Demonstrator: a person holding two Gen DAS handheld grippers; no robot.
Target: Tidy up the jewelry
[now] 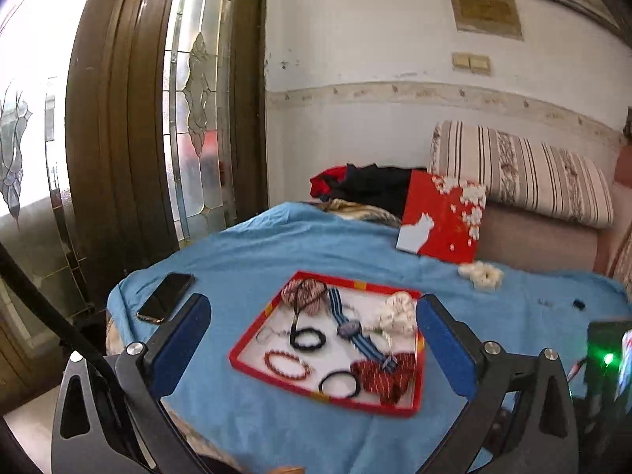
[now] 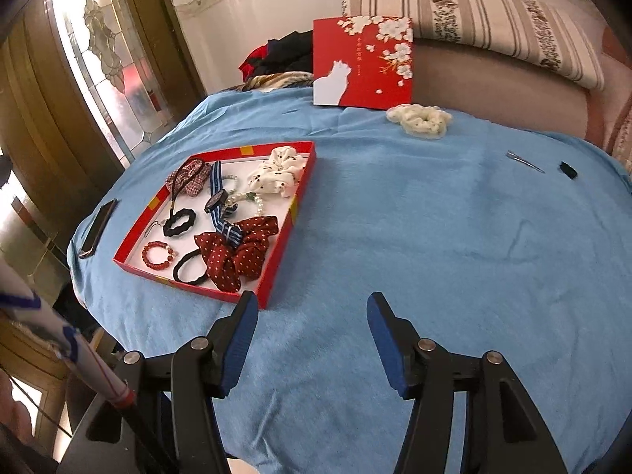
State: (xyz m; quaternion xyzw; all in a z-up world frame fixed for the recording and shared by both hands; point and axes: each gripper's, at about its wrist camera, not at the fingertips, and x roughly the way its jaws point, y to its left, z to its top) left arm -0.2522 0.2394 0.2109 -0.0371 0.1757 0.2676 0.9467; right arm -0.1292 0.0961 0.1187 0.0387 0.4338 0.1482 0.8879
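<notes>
1. Both tongs are spread with nothing between their blue pads: the left gripper (image 1: 312, 339) hangs above the red tray (image 1: 252, 341), framing it, and the right gripper (image 2: 312, 339) hangs over bare blue blanket (image 2: 454, 245), with the tray's near corner at about ten o'clock from its left pad.
2. At nine o'clock of the tray, near the blanket's edge, lies a dark smartphone (image 2: 98, 228).
3. Inside the tray (image 2: 276, 260), from left: a red bead bracelet (image 2: 158, 254), a wavy black hair tie (image 2: 179, 222), a plain black hair tie (image 2: 193, 272), a plaid scrunchie (image 2: 189, 177) at the far left corner, a blue striped-strap watch (image 2: 219, 197), a pearl bracelet (image 2: 247, 199), a dark red polka-dot scrunchie (image 2: 237, 252), and a white dotted scrunchie (image 2: 280, 172) at the far right corner.
4. At twelve o'clock, a red lid with a white cat and blossoms (image 2: 363, 63) leans upright against the sofa.
5. Just beside it at one o'clock, a cream scrunchie (image 2: 420, 118) lies on the blanket, outside the tray.
6. At two o'clock lie a metal hair clip (image 2: 525, 162) and a small black object (image 2: 568, 170).
</notes>
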